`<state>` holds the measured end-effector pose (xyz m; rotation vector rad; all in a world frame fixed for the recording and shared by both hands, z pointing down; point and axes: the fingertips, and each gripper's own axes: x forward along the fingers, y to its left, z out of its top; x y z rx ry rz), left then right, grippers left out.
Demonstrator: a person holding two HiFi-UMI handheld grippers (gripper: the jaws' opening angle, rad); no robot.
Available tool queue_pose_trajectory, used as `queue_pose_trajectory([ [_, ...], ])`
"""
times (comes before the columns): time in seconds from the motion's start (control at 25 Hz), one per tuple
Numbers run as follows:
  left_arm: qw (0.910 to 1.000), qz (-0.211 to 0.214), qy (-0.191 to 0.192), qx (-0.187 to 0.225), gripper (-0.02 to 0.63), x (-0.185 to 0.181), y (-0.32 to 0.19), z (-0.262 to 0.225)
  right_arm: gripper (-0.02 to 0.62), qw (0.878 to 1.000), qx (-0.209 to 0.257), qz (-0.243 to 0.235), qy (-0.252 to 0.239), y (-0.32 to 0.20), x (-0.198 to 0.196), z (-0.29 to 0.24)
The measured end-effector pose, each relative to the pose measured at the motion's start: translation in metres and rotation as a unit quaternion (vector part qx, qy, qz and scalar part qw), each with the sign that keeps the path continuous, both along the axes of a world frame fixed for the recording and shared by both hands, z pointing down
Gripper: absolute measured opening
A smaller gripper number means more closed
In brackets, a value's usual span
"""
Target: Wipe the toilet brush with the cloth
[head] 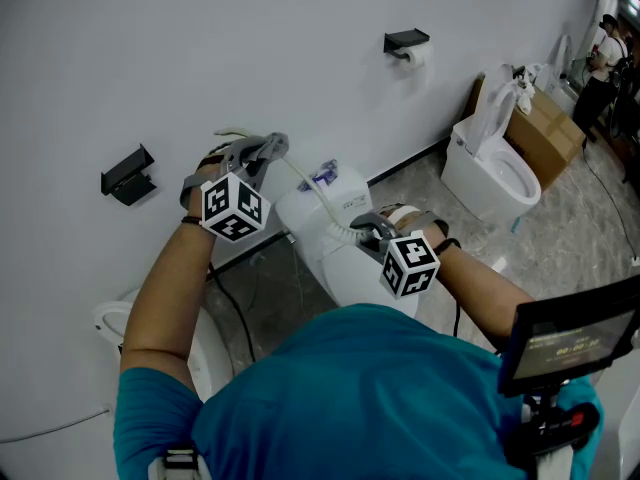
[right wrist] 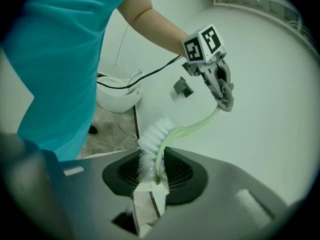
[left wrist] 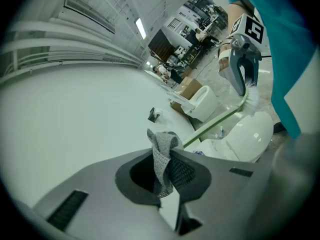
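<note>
Brush held over the toilet (head: 325, 258), head view and both gripper views. The right gripper (head: 366, 230), just above the toilet's lid, has its fingers (right wrist: 182, 176) pressed onto the brush (right wrist: 152, 134) at the neck, the white bristle head just beside the pads. The pale green handle curves up and away from the toilet to the left gripper (head: 274, 147), near the wall. The left gripper's fingers (left wrist: 189, 175) pinch a grey cloth (left wrist: 161, 151), bunched upright between them. The cloth touches the handle's far end.
</note>
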<state>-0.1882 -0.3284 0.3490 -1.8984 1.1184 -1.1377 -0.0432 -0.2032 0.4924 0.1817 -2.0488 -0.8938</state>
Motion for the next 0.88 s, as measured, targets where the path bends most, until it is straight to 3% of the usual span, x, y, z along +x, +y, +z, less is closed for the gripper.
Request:
queue_pose_trajectory([
  [0.88, 0.9976, -0.067, -0.014, 0.005, 0.038, -0.055, -0.023, -0.013, 0.100, 1.000, 0.018, -0.006, 0.004, 0.001, 0.001, -0.001],
])
